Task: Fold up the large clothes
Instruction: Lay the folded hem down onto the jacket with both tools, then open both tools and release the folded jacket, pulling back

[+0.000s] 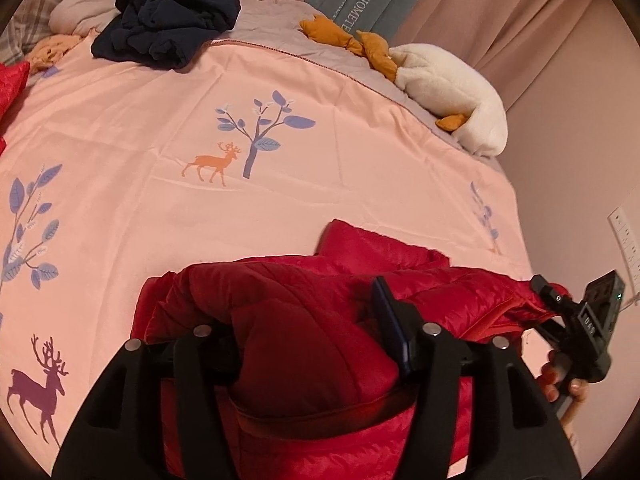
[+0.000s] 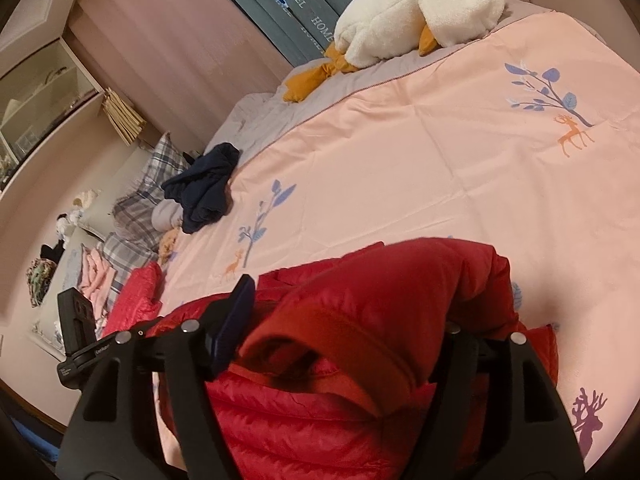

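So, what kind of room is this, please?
Most likely a bedroom in a home. A wide bed with a pink deer-print cover fills the view, plaid pillows lie at its head, a white plush goose rests along one side, and curtains hang behind it.

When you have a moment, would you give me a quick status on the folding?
Left gripper and right gripper: both open, red puffer jacket bunched between the jaws. Jacket lies on pink bedspread. Nothing in the way nearby.
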Tool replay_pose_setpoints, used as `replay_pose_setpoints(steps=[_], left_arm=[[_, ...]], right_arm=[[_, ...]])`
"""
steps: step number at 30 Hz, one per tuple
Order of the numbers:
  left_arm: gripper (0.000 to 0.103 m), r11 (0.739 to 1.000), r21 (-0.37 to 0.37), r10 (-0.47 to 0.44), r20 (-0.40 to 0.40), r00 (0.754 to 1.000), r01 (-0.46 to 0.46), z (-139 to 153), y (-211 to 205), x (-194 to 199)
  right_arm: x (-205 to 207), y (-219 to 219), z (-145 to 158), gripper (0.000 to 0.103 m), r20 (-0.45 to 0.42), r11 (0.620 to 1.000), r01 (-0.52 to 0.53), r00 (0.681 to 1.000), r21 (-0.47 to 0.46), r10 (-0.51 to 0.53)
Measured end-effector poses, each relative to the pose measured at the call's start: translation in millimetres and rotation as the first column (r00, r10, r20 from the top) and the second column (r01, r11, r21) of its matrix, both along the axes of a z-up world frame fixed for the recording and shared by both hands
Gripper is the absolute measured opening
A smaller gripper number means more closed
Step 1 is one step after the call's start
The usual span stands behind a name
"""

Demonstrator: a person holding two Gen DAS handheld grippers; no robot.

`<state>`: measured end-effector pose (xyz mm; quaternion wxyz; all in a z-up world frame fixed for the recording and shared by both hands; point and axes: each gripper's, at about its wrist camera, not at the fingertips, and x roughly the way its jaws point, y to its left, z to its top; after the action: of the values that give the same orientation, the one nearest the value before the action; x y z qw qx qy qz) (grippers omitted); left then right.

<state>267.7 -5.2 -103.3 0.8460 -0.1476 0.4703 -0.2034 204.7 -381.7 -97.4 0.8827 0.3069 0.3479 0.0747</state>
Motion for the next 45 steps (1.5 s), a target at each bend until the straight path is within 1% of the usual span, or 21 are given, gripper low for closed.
replay_pose_setpoints(steps=[4, 9, 15, 22, 23, 25, 26, 27, 28, 32, 35, 36, 38, 40, 43, 45], left_arm=[[0.064, 0.999, -0.046, -0.003, -0.019, 1.0, 0.002, 3.4, 4.1, 1.1], [0.075, 0.996, -0.092, 0.002, -0.024, 1.0, -0.004, 8.6, 13.1, 2.2], [0.075, 0.992, -0.126, 0.005, -0.037, 0.999, -0.01, 8.2, 21.3, 2.7], [0.076, 0.985, -0.171, 0.019, -0.05, 0.999, -0.027, 10.1, 34.9, 4.9], [0.078, 0.984, -0.175, 0.024, -0.05, 0.998, -0.032, 10.9, 36.8, 5.6], [0.087, 0.983, -0.177, 0.042, -0.036, 0.998, -0.048, 14.3, 41.8, 6.0], [0.092, 0.985, -0.159, 0.067, -0.014, 0.998, -0.068, 17.5, 44.5, 5.4], [0.092, 0.987, -0.141, 0.078, 0.005, 0.997, -0.076, 19.5, 45.6, 5.9], [0.092, 0.989, -0.134, 0.066, 0.011, 0.998, -0.064, 19.1, 44.7, 7.8], [0.092, 0.991, -0.119, 0.056, -0.013, 0.998, -0.057, 8.1, 42.8, 14.3], [0.092, 0.992, -0.112, 0.055, -0.025, 0.998, -0.057, 0.5, 42.6, 15.7], [0.092, 0.994, -0.098, 0.055, -0.021, 0.998, -0.057, -0.6, 41.0, 15.2], [0.092, 0.999, -0.026, 0.046, -0.002, 0.999, -0.046, -0.3, 34.1, 13.1], [0.092, 0.997, 0.076, 0.033, 0.027, 0.999, -0.035, -0.7, 22.7, 10.7], [0.092, 0.978, 0.21, -0.012, 0.088, 0.996, -0.007, -2.3, 1.8, 5.8], [0.092, 0.965, 0.263, -0.041, 0.11, 0.993, 0.011, -4.7, -9.0, 4.7]], right_arm=[[2.2, -1.1, 0.5, 0.077, -0.002, 1.0, 0.004, 1.0, 0.016, -0.004], [4.0, -4.0, -2.0, 0.083, -0.005, 0.999, 0.014, 1.0, 0.047, -0.014], [4.2, -5.8, -5.1, 0.086, -0.011, 0.998, 0.038, 0.999, 0.054, -0.038], [3.7, -9.2, -6.3, 0.087, -0.012, 0.998, 0.043, 0.999, 0.049, -0.042], [3.6, -8.6, -6.9, 0.087, -0.014, 0.998, 0.043, 0.999, 0.048, -0.043], [4.4, -8.1, -9.0, 0.087, -0.021, 0.998, 0.046, 0.999, 0.045, -0.045], [5.5, -7.3, -10.2, 0.087, -0.023, 0.998, 0.045, 0.999, 0.042, -0.044], [6.3, -6.5, -11.4, 0.087, -0.025, 0.998, 0.044, 0.999, 0.04, -0.043], [7.1, -5.3, -13.0, 0.087, -0.03, 0.998, 0.043, 0.999, 0.039, -0.042], [11.3, -2.0, -21.3, 0.087, -0.051, 0.998, 0.045, 0.998, 0.045, -0.043], [13.0, 1.2, -23.4, 0.087, -0.061, 0.999, 0.042, 0.997, 0.029, -0.041], [13.3, 2.1, -22.7, 0.087, -0.064, 0.999, 0.042, 0.997, 0.021, -0.041], [13.0, 6.7, -19.5, 0.087, -0.068, 0.999, 0.036, 0.997, -0.016, -0.037], [12.1, 17.6, -13.7, 0.087, -0.066, 0.995, 0.014, 0.998, -0.095, -0.021], [13.9, 40.6, -10.9, 0.087, -0.075, 0.972, -0.034, 0.997, -0.232, 0.017], [16.6, 53.4, -13.7, 0.087, -0.091, 0.952, -0.064, 0.995, -0.3, 0.038]])
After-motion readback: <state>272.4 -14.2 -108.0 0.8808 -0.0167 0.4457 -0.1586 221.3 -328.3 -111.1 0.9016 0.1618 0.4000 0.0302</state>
